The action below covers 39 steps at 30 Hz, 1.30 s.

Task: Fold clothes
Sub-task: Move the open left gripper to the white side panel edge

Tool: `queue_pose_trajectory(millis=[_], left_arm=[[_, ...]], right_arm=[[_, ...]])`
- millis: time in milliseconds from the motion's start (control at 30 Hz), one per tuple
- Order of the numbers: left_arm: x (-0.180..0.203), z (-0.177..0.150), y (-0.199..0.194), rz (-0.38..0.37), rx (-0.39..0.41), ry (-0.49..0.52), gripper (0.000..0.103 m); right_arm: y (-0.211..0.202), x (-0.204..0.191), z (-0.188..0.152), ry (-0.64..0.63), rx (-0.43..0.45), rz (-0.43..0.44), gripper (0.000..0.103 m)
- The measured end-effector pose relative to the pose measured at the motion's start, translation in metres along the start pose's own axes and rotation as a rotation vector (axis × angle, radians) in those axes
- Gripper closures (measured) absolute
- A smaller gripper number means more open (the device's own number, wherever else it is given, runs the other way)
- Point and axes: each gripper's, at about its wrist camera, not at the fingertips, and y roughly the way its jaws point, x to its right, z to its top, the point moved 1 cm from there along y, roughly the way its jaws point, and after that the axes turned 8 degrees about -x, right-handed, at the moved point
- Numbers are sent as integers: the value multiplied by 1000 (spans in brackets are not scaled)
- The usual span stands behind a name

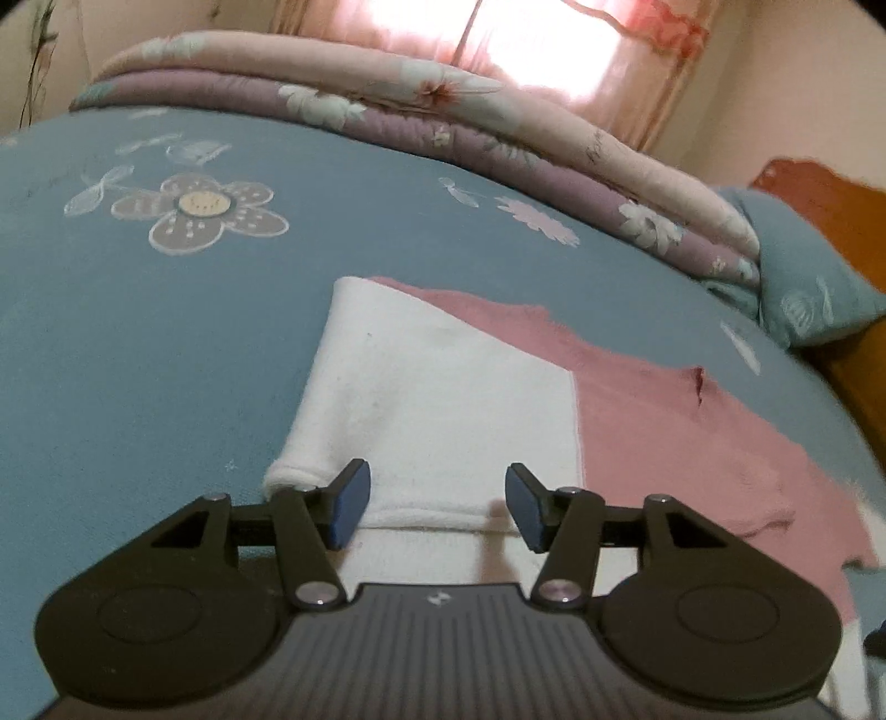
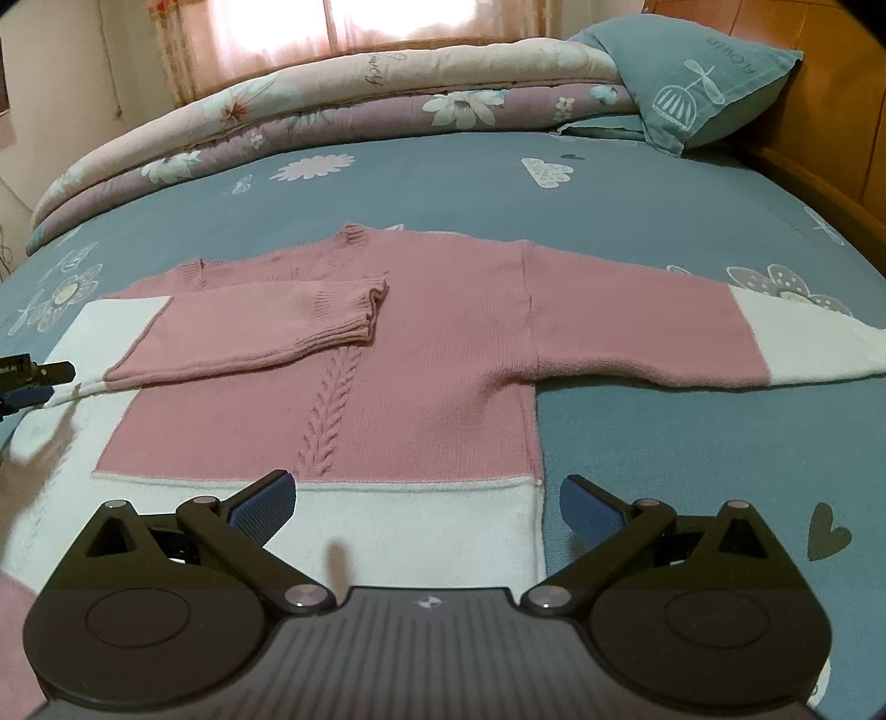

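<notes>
Daylight enters through the pink translucent curtain [image 1: 531,50] at the back, blown out to a white glare in both views. The room is otherwise moderately dim with a warm cast. Soft, faint shadows fall on the white knitted hem band of the pink sweater [image 2: 432,526]. Fisheye distortion bows the blue flower-printed bedsheet [image 1: 138,343] and darkens the frame corners. The left wrist view is softer, slightly blurred at the pink knit's edges.

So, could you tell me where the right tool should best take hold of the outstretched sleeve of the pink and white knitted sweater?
Probably at the white cuff end of the outstretched sleeve, coming from its free outer side. It lies flat and straight on the blue bedsheet, so pinching the cuff lets the open right tool carry it across the body, like the other, already folded sleeve.
</notes>
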Motion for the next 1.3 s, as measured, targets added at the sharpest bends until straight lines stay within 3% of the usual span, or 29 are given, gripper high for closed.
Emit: queue_pose_trajectory(millis=[200, 267, 333, 600, 667, 867, 1067, 1200, 1300], left_arm=[[31, -7, -7, 42, 12, 179, 45], [31, -12, 2, 68, -29, 180, 46], [37, -12, -1, 82, -14, 210, 46], [40, 46, 12, 81, 64, 185, 44], [37, 61, 24, 88, 47, 163, 44], [12, 52, 46, 67, 30, 127, 43], [2, 63, 23, -2, 60, 22, 44], [-10, 58, 33, 18, 3, -19, 44], [-17, 61, 25, -23, 6, -91, 44]], right_arm=[[0, -1, 0, -1, 2, 2, 0], [0, -2, -1, -6, 1, 2, 0], [0, -2, -1, -6, 0, 0, 0], [1, -6, -1, -19, -4, -1, 0], [2, -6, -1, -25, -6, -4, 0], [1, -3, 1, -10, -1, -4, 0], [0, -5, 0, -19, 2, -1, 0], [2, -7, -1, -29, -5, 0, 0], [3, -6, -1, -27, -6, -5, 0]])
